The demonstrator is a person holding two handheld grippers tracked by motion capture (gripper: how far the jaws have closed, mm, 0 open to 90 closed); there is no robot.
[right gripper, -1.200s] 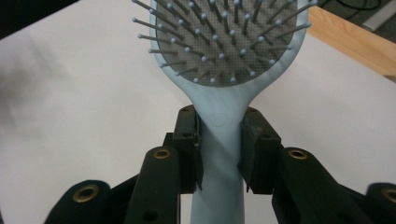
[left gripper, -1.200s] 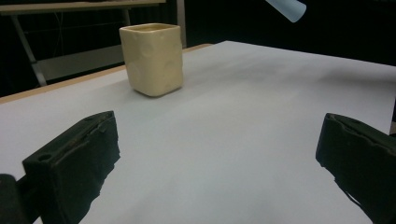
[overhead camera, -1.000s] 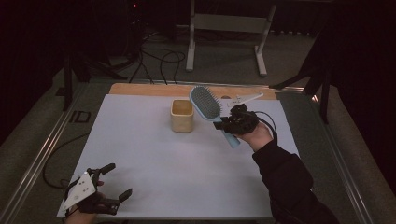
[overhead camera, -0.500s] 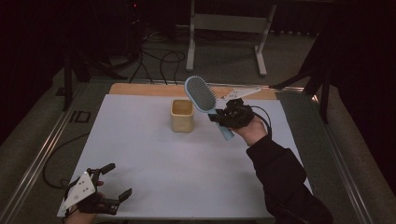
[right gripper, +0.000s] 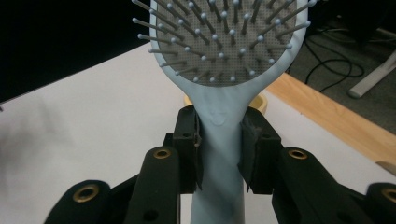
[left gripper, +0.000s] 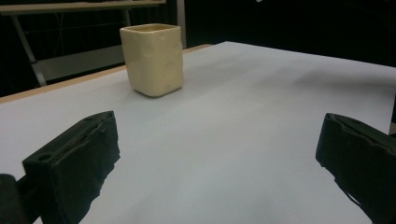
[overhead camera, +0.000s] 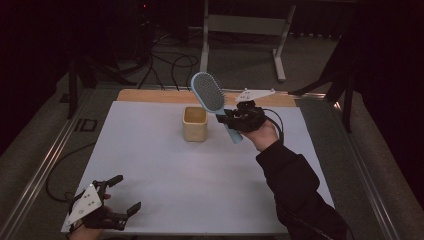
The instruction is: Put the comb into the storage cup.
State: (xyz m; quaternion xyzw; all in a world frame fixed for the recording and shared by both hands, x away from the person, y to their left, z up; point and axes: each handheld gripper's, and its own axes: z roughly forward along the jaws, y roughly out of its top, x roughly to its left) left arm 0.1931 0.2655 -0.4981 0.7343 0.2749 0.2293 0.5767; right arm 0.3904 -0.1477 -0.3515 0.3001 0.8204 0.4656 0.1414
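Right tongs [overhead camera: 235, 119] clamped on blue hairbrush [overhead camera: 209, 93] handle, raised beside cream cup [overhead camera: 194, 123], left tongs [overhead camera: 120, 197] apart, low over white surface [overhead camera: 200, 170]

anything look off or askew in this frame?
Nothing stands out. The right tool clamps the blue hairbrush by its handle, held tilted in the air beside the upright cream cup. The left tool rests open near the table's front edge.

The hairbrush [overhead camera: 207, 94] was pale blue with a grey bristle pad. The cup [overhead camera: 194, 123] was cream yellow. The table [overhead camera: 165, 165] was white with a wooden far edge. Both grippers' jaws were black.
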